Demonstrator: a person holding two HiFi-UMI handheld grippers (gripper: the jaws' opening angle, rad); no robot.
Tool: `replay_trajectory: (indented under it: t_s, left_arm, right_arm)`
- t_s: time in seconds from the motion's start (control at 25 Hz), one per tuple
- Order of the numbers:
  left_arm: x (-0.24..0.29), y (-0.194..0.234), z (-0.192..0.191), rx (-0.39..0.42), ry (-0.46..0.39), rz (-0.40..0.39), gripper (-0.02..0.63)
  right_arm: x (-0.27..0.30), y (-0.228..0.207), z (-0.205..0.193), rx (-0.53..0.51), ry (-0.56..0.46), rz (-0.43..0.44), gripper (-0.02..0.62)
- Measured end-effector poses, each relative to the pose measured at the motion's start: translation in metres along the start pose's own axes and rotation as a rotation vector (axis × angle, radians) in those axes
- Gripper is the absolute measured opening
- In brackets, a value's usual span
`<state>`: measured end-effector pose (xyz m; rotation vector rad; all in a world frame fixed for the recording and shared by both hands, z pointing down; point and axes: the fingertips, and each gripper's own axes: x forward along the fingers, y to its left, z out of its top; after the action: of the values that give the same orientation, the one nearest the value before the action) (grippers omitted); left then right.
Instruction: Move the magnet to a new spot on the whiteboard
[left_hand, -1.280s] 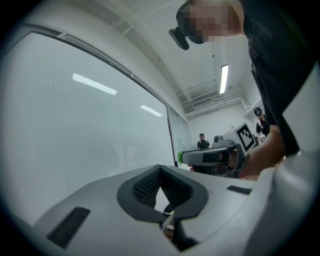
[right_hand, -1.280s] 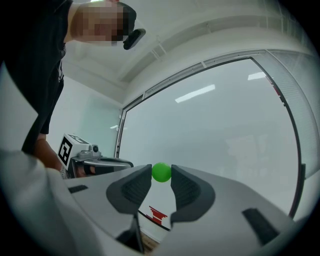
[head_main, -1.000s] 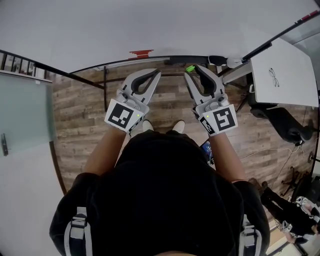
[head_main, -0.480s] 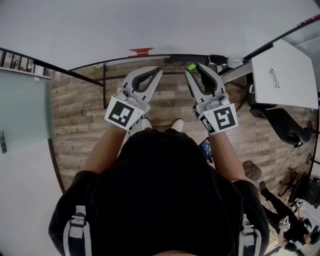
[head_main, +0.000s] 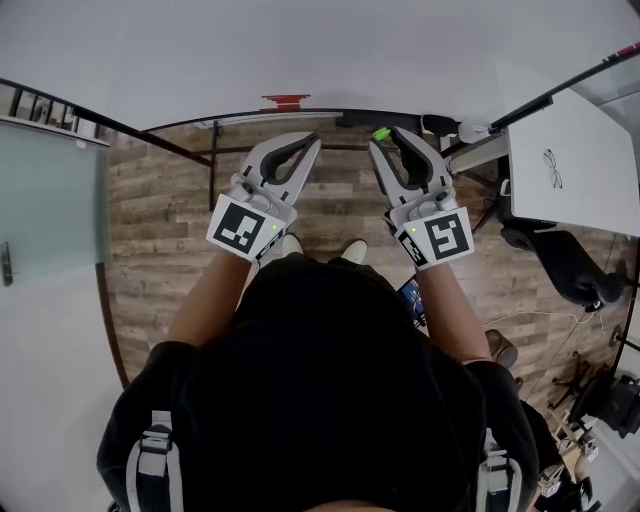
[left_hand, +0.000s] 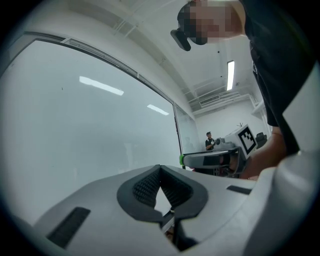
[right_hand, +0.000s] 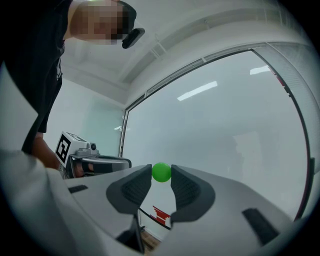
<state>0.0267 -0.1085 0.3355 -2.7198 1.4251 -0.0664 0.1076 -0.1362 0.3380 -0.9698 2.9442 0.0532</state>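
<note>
The right gripper (head_main: 383, 142) was closed on a small green magnet (head_main: 381, 134), pinched at the very tips of its jaws. In the right gripper view the round magnet (right_hand: 161, 172) sat squarely between the two dark ribbed pads, with the whiteboard (right_hand: 225, 125) filling the background behind it; whether the magnet touched the board could not be told. The left gripper (head_main: 308, 148) was held just beside the right one at about the same height, and its own view showed the left gripper (left_hand: 160, 168) shut, pad tips meeting with nothing between them. Both pointed toward the lower edge of the whiteboard (head_main: 300, 50), which spread pale and bare across the top of the head view. A small red mark (head_main: 285, 101) sat at the board's bottom edge, to the left of the magnet and above the left gripper. Below lay a wood-plank floor (head_main: 160, 230), and the person's black-clad torso filled the lower part of the head view. Off to the right stood a white bench (head_main: 585, 115) carrying a pair of glasses (head_main: 552, 155), with a black chair (head_main: 570, 255) beside it. Another person (left_hand: 209, 141) stood far off in the left gripper view.
</note>
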Motion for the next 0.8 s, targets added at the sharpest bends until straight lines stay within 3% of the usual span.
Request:
replay_trajectory:
  t_s: [0.4,0.8]
  left_arm:
    - [-0.009,0.03,-0.001,0.012,0.017,0.099,0.002]
    - [-0.062,0.138,-0.016,0.034,0.013,0.087,0.002]
  right_arm:
    - [0.023,-0.002,-0.002,0.018,-0.003,0.06,0.118]
    - [0.12,0.056,-0.013,0.017,0.008,0.036,0.118]
